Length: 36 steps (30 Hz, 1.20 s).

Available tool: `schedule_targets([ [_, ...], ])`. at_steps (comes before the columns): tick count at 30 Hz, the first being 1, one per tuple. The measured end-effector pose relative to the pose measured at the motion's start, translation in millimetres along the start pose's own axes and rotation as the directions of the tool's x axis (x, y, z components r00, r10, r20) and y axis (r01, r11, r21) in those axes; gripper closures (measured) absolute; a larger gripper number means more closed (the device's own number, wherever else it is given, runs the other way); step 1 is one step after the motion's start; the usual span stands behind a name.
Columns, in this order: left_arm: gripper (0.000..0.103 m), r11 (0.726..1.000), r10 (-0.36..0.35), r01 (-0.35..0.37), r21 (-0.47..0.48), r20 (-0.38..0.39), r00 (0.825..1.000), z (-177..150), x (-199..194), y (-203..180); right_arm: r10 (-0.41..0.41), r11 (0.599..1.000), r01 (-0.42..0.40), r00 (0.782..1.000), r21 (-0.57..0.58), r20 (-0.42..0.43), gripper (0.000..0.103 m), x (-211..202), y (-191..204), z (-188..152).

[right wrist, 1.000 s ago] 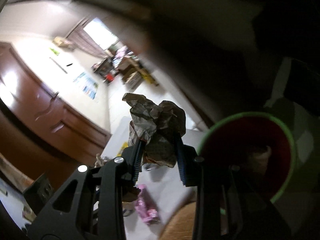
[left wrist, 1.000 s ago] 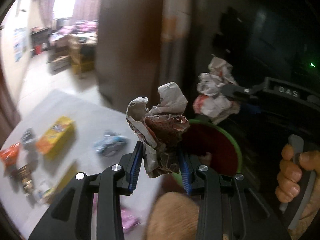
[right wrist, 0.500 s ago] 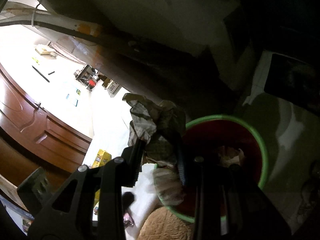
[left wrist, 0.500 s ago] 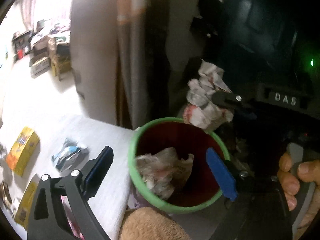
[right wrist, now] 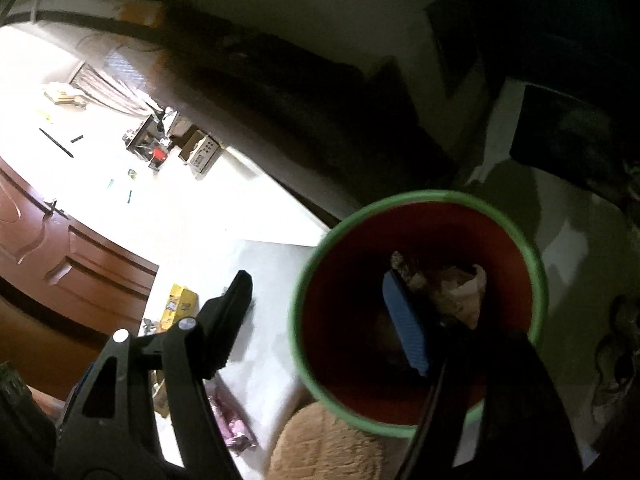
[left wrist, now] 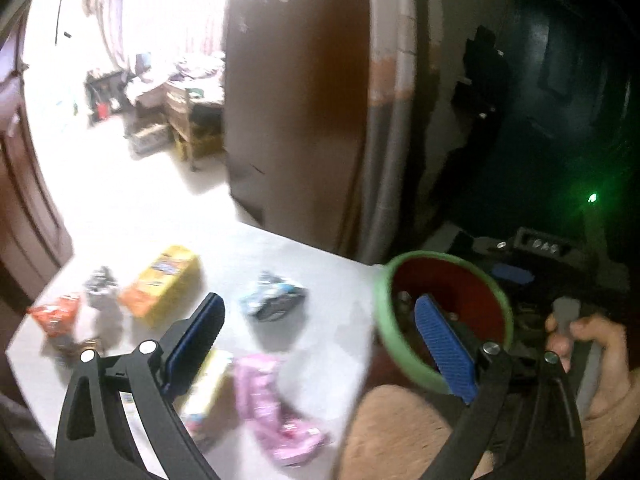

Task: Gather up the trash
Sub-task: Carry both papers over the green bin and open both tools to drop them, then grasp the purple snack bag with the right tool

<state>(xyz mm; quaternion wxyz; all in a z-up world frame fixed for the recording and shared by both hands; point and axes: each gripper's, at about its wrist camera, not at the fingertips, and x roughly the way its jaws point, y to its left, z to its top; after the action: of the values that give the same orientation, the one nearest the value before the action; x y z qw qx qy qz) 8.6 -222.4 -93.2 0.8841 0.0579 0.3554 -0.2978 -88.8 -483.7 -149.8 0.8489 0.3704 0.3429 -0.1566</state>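
White worktop [left wrist: 328,280] edge meets the bin [right wrist: 538,280] rim. Left claw [left wrist: 320,344] spread, empty; right claw [right wrist: 320,312] opening, its crumpled paper [right wrist: 452,284] (earlier pinched) now inside the bin.

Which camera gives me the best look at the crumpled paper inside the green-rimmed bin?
The right wrist view: it looks down into the bin, showing the crumpled paper against the red inside. The left wrist view shows the bin from a lower angle, blurred, with hardly any paper visible.

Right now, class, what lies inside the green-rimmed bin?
Crumpled paper lies inside the bin, against its red wall. The right gripper's blue pad covers part of it, and the bottom is too dark to see.
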Motion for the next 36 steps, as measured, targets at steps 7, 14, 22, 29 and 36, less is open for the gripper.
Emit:
schedule_targets([
  [7,0.011,0.992,0.082,-0.077,-0.098,0.045,0.996,5,-28,55,0.055,0.99,-0.056,0.998,-0.126,-0.013,0.033,-2,62,-13],
  [14,0.011,0.969,0.156,-0.143,-0.201,0.049,0.987,-8,-48,111,0.074,0.966,-0.089,0.995,-0.242,-0.071,0.033,9,118,-44],
  [22,0.011,0.903,0.238,-0.219,-0.369,0.004,0.971,-34,-62,185,0.065,0.939,-0.102,0.99,-0.327,-0.122,0.033,17,161,-68],
  [29,0.011,0.869,0.263,-0.248,-0.428,-0.025,0.964,-53,-68,213,0.045,0.922,-0.115,0.98,-0.369,-0.193,0.033,39,188,-96],
  [36,0.011,0.838,0.299,-0.273,-0.473,-0.022,0.954,-64,-82,232,0.055,0.889,-0.193,0.945,-0.415,-0.322,0.033,67,221,-138],
])
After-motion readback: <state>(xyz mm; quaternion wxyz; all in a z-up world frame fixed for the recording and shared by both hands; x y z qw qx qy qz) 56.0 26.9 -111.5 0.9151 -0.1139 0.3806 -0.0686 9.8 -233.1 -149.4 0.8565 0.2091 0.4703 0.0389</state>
